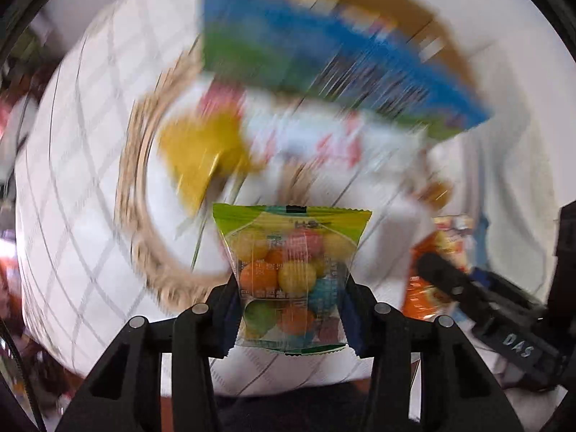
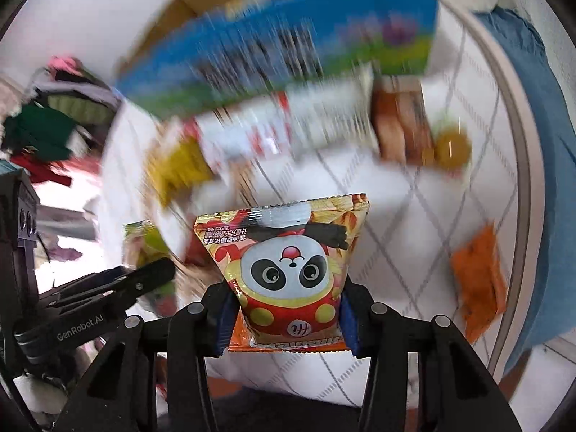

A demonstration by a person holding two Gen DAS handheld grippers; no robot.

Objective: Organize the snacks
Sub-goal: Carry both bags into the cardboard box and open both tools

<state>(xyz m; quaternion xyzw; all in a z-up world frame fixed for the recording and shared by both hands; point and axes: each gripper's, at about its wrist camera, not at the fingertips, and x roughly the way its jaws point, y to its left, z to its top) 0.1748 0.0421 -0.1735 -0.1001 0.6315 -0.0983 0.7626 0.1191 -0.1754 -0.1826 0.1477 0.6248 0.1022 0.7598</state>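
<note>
We see a white checked cloth w/ a blurred woven basket, perhaps holding packets. Left gripper clamps the candy bag; right gripper clamps the panda bag, both above the cloth.

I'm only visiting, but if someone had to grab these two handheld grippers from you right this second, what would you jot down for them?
Left gripper: shut on a clear packet of coloured candy balls, lifted off the table.
Right gripper: shut on a panda snack packet, also lifted.
On the white quilted cloth: a blue-and-green box, a yellow packet, a white-and-red packet, an orange packet off to one side. The woven basket is blurred; its contents are unclear.
Done: two packets picked up.
Left: place both, then sort the rest.
</note>
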